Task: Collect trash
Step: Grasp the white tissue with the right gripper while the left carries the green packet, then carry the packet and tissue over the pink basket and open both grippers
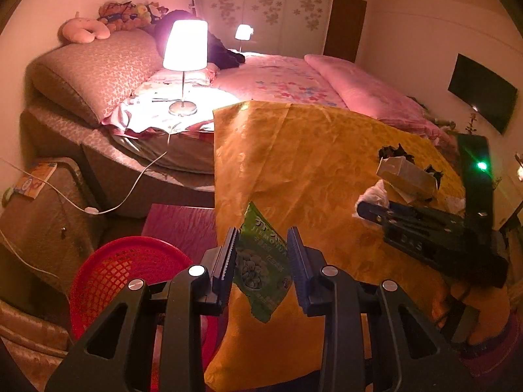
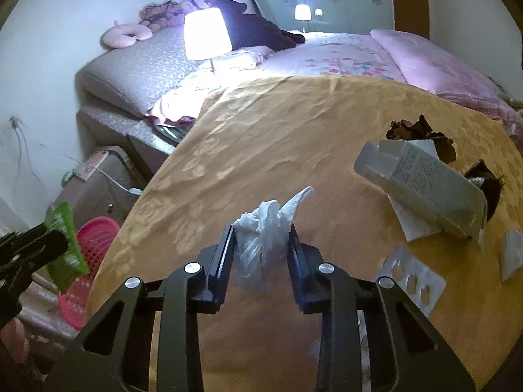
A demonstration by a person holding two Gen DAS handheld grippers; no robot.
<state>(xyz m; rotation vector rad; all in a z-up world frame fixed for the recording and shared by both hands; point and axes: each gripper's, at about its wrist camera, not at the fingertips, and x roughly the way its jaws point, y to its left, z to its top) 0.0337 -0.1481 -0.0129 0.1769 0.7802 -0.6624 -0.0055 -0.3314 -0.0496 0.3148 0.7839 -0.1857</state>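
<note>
A lit table lamp (image 1: 185, 53) stands on the bed (image 1: 281, 78), beside the patterned headboard cushion (image 1: 94, 65). A pink neck pillow (image 1: 85, 31) and plush toys (image 1: 130, 14) sit atop that cushion. A folded pink quilt (image 1: 366, 93) lies on the bed's far side. Behind the bed stands a floral sliding wardrobe (image 1: 268, 6); a dark television (image 1: 482, 93) hangs on the wall right of the bed.
</note>
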